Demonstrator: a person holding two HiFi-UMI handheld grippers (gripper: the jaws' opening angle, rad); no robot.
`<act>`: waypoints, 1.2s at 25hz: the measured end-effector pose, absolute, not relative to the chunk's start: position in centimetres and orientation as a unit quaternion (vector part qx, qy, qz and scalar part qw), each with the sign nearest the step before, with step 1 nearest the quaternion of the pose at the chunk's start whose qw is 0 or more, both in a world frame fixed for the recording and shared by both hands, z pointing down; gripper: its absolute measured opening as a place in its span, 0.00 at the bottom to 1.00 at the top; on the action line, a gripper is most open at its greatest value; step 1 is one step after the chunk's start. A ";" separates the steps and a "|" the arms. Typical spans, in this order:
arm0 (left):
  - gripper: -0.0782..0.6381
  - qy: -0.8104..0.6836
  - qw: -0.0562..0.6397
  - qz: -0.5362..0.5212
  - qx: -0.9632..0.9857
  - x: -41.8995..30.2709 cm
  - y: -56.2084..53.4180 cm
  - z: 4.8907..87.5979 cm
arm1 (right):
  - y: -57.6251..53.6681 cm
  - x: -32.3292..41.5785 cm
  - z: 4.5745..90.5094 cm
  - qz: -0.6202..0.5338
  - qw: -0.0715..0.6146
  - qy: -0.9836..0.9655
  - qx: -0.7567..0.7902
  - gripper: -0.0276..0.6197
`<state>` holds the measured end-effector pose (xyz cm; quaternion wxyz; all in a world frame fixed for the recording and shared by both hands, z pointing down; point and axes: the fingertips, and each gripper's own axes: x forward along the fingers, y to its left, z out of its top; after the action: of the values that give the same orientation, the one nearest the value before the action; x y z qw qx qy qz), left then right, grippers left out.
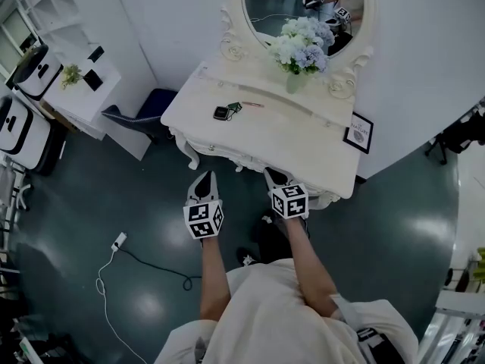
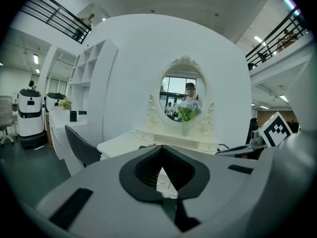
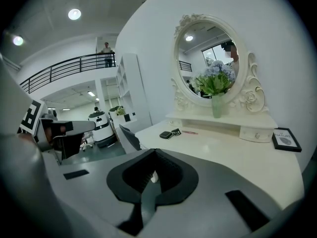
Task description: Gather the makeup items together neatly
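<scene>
- Hovering just short of the desk's (image 1: 303,146) front edge, the left gripper (image 1: 202,179) has its fingers (image 2: 141,171) clenched on nothing.
- The right gripper (image 1: 276,176) beside it is likewise clenched and empty.
- The makeup items lie together at the desk's back left: a dark compact (image 1: 220,113), a small dark piece (image 1: 235,108) just beside it, and a pink pencil (image 1: 252,105).

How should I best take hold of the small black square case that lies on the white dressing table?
Grip the small black square case across its near and far edges, coming down from above. It lies flat and low, and a small dark item sits close at its right, so that side is probably blocked.
</scene>
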<state>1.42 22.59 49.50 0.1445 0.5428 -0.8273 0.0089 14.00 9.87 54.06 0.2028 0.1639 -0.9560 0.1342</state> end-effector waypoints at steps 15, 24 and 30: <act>0.13 -0.812 0.145 0.023 0.565 -8.7 12.3 49.9 | 0.4 4.2 55.1 0.149 0.202 -0.951 0.182 0.10; 0.13 -0.804 0.150 0.029 0.574 -14.7 4.8 49.5 | -6.8 -1.2 55.1 0.142 0.208 -0.948 0.192 0.10; 0.13 -0.798 0.149 0.036 0.583 -17.0 -0.1 49.9 | -12.1 -3.4 55.2 0.133 0.208 -0.948 0.200 0.10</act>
<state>-17.01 -0.06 49.89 0.1494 0.5832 -0.7977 0.0364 -3.42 -12.06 55.21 0.2082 0.2005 -0.9480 0.1331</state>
